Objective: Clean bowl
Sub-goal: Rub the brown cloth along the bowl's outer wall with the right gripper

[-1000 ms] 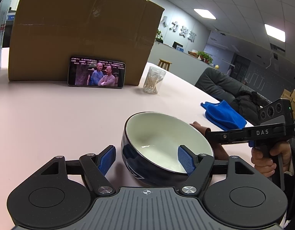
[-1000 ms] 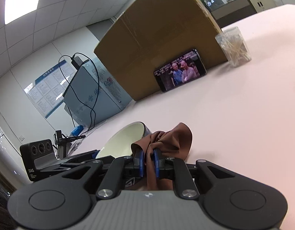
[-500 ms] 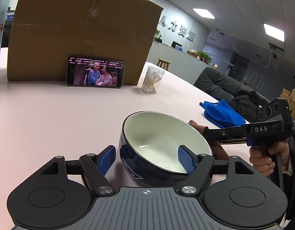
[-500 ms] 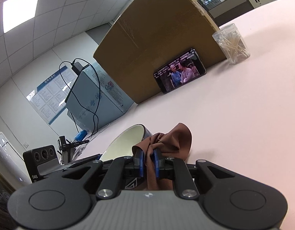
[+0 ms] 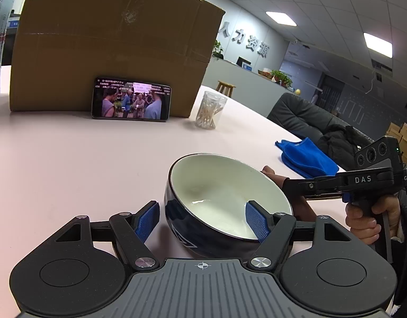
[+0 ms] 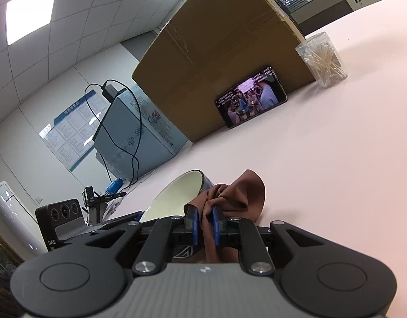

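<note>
A dark blue bowl (image 5: 224, 198) with a white inside sits tilted on the pale pink table (image 5: 71, 172). My left gripper (image 5: 202, 221) is open astride the bowl's near wall, with its left pad (image 5: 147, 220) outside and its right pad (image 5: 256, 224) inside. In the right wrist view my right gripper (image 6: 204, 225) is shut on a bunched brown cloth (image 6: 237, 193), close against the outside of the bowl (image 6: 174, 196). A hand (image 5: 367, 220) holds the right gripper's handle at the bowl's right side. The bowl's base is hidden.
A large cardboard box (image 5: 110, 45) stands at the back with a phone (image 5: 130, 102) playing video leaning on it. A clear jar of cotton swabs (image 5: 210, 110) is beside it. A folded blue cloth (image 5: 306, 157) lies by the table's right edge.
The bowl has rocked slightly between my left fingers. Both grippers stay about where they were, and the right one keeps its hold on the brown cloth.
</note>
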The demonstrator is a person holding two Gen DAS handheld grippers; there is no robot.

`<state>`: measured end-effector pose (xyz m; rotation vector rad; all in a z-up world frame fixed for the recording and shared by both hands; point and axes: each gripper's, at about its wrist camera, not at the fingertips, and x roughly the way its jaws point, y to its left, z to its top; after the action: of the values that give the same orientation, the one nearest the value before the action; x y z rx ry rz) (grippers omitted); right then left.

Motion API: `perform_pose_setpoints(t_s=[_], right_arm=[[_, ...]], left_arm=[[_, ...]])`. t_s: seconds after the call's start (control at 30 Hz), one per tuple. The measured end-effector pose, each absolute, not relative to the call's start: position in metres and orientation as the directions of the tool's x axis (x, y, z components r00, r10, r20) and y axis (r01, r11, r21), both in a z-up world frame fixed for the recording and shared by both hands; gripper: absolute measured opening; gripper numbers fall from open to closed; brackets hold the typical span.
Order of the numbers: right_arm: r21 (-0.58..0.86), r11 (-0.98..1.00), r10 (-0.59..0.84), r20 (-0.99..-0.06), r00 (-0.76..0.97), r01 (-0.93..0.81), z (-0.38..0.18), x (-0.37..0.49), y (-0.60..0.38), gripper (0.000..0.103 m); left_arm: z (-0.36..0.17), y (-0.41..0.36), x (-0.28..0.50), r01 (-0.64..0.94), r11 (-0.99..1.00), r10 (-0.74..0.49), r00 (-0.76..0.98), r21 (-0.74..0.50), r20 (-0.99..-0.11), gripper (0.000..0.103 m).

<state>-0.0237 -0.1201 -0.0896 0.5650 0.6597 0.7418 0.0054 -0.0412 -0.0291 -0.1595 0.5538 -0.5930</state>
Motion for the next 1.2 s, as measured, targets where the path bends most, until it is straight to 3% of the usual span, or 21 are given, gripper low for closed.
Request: perform_pose_setpoints(t_s=[0.27, 0.4, 0.63, 1.03, 1.2], right_arm=[[0.659, 0.627, 0.754, -0.381, 0.535, -0.415, -0.0909, -0.0234, -0.1164, 0.014], [0.662, 0.592, 0.773, -0.305, 0.557, -0.460, -0.0839, -0.0311, -0.1211, 0.015], [0.669, 0.620, 0.752, -0.358, 0.554, -0.410, -0.0914, -0.0244, -0.1180, 0.015], [0.657, 0.618, 0.755, -0.345, 0.557, -0.431, -0.0887, -0.0280, -0.1177, 0.015], [0.637, 0.653, 0.736, -0.407, 0.541, -0.409, -0.0922, -0.0251, -0.1123, 0.015]], left_arm=[[-0.0297, -0.0419, 0.0072, 0.486, 0.822, -0.569, 0.689, -0.297, -0.449, 0.073], [-0.0293, -0.0418, 0.0069, 0.488, 0.821, -0.570, 0.688, -0.296, -0.449, 0.073], [-0.0295, -0.0419, 0.0062, 0.489, 0.820, -0.572, 0.687, -0.297, -0.448, 0.073], [-0.0298, -0.0436, 0.0046, 0.488, 0.820, -0.572, 0.686, -0.298, -0.449, 0.073], [-0.0300, -0.0432, 0.0042, 0.488, 0.819, -0.573, 0.685, -0.300, -0.449, 0.073]])
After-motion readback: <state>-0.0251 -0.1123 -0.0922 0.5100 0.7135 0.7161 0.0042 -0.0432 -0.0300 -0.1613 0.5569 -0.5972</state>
